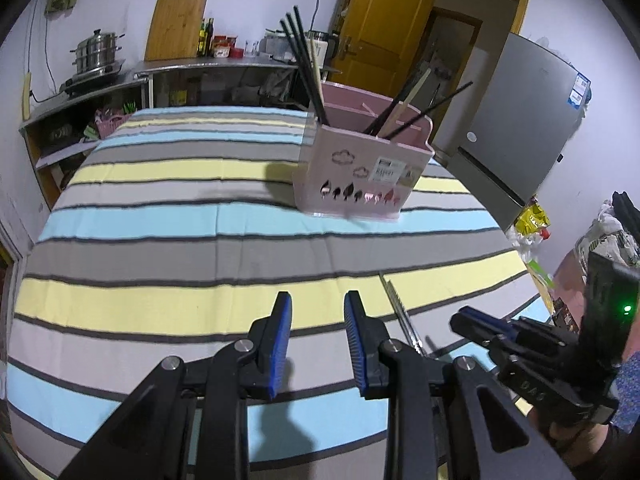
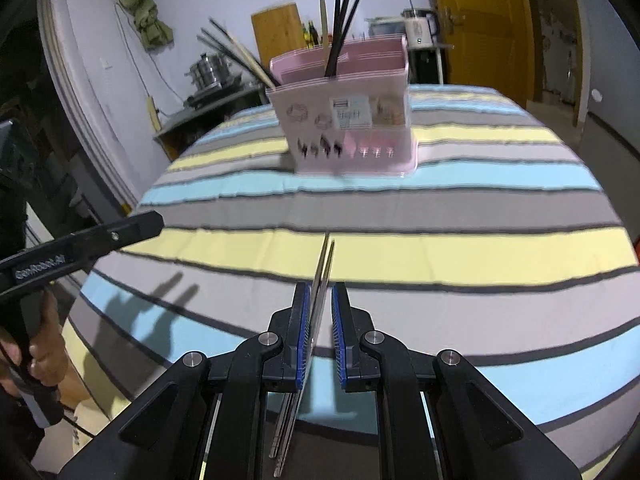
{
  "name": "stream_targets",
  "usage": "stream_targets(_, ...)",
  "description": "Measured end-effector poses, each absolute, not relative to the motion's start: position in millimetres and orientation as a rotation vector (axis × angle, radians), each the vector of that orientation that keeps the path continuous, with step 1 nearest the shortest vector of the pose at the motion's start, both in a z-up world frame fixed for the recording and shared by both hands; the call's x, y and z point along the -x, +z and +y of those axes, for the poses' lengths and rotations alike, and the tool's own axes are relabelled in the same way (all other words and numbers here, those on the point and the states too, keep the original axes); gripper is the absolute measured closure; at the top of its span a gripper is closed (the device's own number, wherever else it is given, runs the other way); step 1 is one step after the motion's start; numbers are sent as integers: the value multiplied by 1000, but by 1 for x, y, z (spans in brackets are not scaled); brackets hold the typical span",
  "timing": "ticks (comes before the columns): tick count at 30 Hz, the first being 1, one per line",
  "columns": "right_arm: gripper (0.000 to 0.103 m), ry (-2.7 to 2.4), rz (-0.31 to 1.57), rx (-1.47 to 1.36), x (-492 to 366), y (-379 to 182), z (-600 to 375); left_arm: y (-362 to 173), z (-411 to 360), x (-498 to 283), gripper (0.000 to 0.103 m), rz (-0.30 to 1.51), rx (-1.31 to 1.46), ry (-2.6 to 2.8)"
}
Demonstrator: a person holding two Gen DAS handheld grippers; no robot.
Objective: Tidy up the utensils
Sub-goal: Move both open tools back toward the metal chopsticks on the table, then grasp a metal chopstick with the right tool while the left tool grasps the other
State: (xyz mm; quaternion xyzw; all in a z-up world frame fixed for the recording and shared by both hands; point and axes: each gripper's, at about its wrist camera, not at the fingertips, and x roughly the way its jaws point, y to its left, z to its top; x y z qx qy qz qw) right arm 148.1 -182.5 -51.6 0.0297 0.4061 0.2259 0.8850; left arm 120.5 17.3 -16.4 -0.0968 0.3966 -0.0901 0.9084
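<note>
My right tongs (image 2: 320, 332) straddle the metal chopsticks (image 2: 316, 312) lengthwise, not yet pinching, pointing at the pink holder (image 2: 344, 120) ahead on the striped worktop (image 2: 480, 256); left tongs (image 1: 318, 344) gape empty.

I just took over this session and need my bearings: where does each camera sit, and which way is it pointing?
Left wrist: on the left gripper, jaws open and empty, facing across the striped cloth to the pink holder; the right gripper shows at right.
Right wrist: on the right gripper, its fingers either side of metal chopsticks, facing the holder; the left gripper and the person's hand show at left.
Shared: holder, cloth, chopsticks.
</note>
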Motion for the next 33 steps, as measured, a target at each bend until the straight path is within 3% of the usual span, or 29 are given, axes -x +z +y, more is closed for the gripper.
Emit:
stream_targets(20,92,438,928,-31,-158,-77,-175,-36,16,-127,75,877,225,-197)
stream_targets(33,97,368,927,-51,-161,-76,-208,-54,-36,-158,75,967,238,-294)
